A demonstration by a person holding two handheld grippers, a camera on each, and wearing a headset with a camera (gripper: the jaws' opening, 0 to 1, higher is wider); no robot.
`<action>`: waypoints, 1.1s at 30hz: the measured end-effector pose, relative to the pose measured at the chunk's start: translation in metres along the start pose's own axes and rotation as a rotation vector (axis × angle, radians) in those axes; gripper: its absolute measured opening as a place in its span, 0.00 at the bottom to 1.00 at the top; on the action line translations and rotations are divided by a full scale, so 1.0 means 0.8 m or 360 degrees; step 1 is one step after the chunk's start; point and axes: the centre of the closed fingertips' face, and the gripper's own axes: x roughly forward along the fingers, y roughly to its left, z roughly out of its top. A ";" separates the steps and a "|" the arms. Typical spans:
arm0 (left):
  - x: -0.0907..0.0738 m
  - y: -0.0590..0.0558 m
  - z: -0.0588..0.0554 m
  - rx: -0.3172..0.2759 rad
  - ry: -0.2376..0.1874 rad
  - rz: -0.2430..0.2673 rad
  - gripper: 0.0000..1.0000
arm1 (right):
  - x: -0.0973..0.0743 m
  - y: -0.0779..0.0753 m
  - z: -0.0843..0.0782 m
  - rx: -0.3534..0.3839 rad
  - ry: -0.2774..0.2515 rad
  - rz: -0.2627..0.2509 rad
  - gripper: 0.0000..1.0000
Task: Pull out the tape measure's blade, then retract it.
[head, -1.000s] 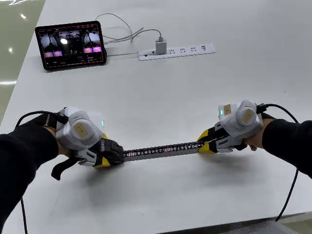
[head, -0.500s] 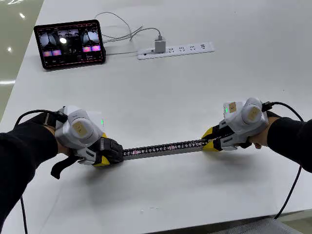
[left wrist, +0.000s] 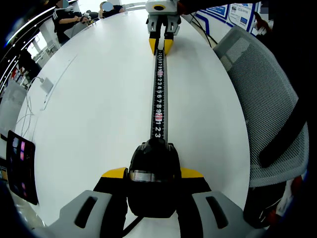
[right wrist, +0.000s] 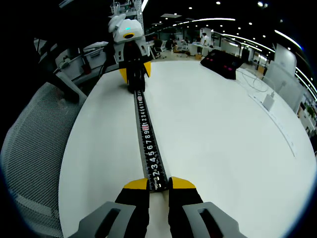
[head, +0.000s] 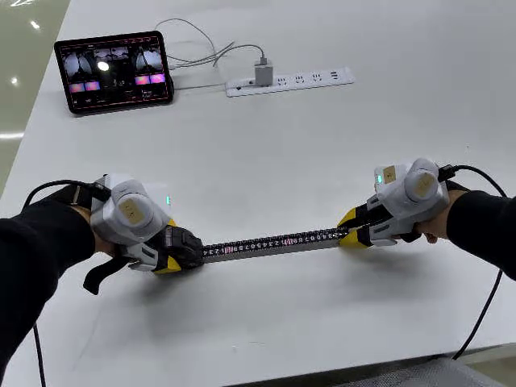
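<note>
Tape measure (head: 187,247) (black case) is clamped between the jaws of the left gripper (head: 172,248), near the front edge of the white table (head: 282,145). Its blade (head: 274,242) is seen extended flat along the tabletop, numerals upward, with the end pinched between the closed yellow-tipped jaws of the right gripper (head: 350,229).

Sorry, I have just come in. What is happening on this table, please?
A person holds a gripper in each hand over a white table. The left gripper is shut on the black tape measure case, and the right gripper pinches the end of the blade between its fingers. The blade is stretched out straight between them. It is not yet retracted.
</note>
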 end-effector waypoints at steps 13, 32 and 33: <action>0.001 -0.001 0.001 -0.0007 -0.0001 -0.0002 0.32 | 0.000 0.000 0.001 -0.0008 0.0009 0.0003 0.10; 0.001 0.001 0.001 0.0037 0.0006 -0.0002 0.33 | -0.001 0.001 0.005 0.0005 0.0051 -0.0002 0.11; 0.001 0.001 0.001 0.0024 0.0004 -0.0005 0.33 | -0.001 0.002 0.005 -0.0004 0.0058 0.0000 0.11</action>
